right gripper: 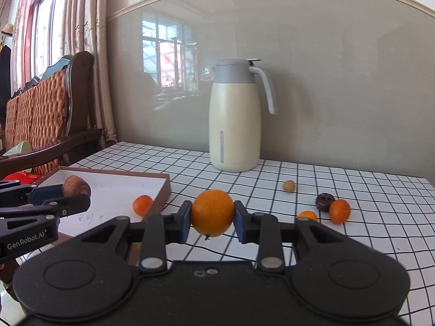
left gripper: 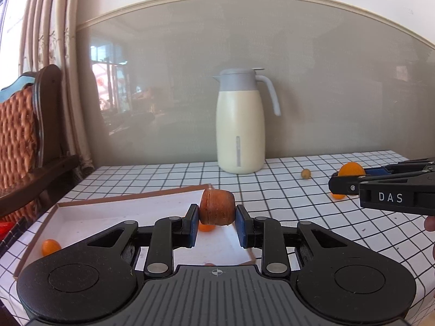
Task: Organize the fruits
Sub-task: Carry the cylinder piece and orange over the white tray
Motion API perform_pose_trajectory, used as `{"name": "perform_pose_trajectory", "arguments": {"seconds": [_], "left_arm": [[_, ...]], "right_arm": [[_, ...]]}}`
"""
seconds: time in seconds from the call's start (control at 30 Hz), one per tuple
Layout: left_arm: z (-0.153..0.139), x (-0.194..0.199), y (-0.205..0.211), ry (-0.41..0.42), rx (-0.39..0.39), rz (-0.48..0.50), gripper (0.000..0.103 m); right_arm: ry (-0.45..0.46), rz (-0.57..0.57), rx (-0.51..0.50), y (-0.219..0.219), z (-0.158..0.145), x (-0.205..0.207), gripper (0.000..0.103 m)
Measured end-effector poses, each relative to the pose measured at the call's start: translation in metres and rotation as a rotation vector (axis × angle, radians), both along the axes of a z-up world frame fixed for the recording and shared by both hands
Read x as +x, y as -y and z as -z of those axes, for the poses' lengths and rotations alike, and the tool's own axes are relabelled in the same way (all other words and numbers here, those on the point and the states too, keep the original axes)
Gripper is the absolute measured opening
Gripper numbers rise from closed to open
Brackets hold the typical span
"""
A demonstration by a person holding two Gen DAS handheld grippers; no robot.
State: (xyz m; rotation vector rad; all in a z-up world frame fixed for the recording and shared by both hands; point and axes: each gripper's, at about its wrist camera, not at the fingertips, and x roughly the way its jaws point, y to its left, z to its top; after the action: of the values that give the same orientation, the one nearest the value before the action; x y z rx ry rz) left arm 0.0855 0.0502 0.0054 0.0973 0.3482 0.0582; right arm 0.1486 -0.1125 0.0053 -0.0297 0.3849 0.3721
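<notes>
The left hand-held gripper (left gripper: 217,217) is clenched on a brownish-orange, drum-shaped fruit (left gripper: 217,207) with a crease around its middle. Its blue pads press the fruit's two sides, and it hangs above the near right part of the shallow box (left gripper: 81,217). That placing suggests the fruit is meant to go down inside the white-lined box, where the sorted pieces are gathered. Just beyond the fingertips, inside the box, sits a small orange citrus (left gripper: 206,227); another small one (left gripper: 50,245) lies to the left, near the box's near-left wall.

The right hand-held gripper (right gripper: 212,221) grasps a round orange (right gripper: 212,212) — bright, dimpled skin, a stem nub at the bottom — lifted clear of the checked worktop (right gripper: 367,239) and just right of the box's corner. It seems to be next in line for the box.

Loose fruit remains on the worktop. A small tangerine (right gripper: 142,205) lies left of the right gripper, touching or nearly touching the box's outer wall. To the right lie two more small citrus (right gripper: 339,211) and a dark, wrinkled fruit (right gripper: 324,201), close together. Farther off is a small yellowish-green fruit (right gripper: 289,185). Beyond everything, a cream jug (right gripper: 235,119) stands against the wall.
</notes>
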Motion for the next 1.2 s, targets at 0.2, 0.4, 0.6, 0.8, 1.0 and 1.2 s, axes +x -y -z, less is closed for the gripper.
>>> {"name": "perform_pose_trajectory", "arguments": {"seconds": [0.2,0.4,0.6,0.8,1.0,1.2], "left_arm": [[0.001,-0.010,-0.023,0.001,-0.001,-0.047,0.029],[0.001,-0.018,-0.051,0.005,-0.006,-0.105,0.029],[0.001,-0.027,-0.078,0.014,-0.013,-0.162,0.029],[0.002,-0.034,-0.103,0.013,-0.022,-0.210,0.029],[0.005,-0.041,-0.123,0.009,-0.026,-0.245,0.029],[0.005,-0.048,-0.142,0.018,-0.029,-0.280,0.029]], "right_arm": [[0.006,-0.046,0.003,-0.025,-0.002,-0.001,0.024],[0.020,-0.089,0.003,-0.049,-0.004,-0.004,0.024],[0.019,-0.134,-0.011,-0.074,-0.004,-0.006,0.024],[0.022,-0.173,-0.024,-0.097,-0.004,-0.009,0.024],[0.024,-0.207,-0.026,-0.119,-0.005,-0.011,0.024],[0.035,-0.244,-0.030,-0.141,-0.006,-0.012,0.024]]}}
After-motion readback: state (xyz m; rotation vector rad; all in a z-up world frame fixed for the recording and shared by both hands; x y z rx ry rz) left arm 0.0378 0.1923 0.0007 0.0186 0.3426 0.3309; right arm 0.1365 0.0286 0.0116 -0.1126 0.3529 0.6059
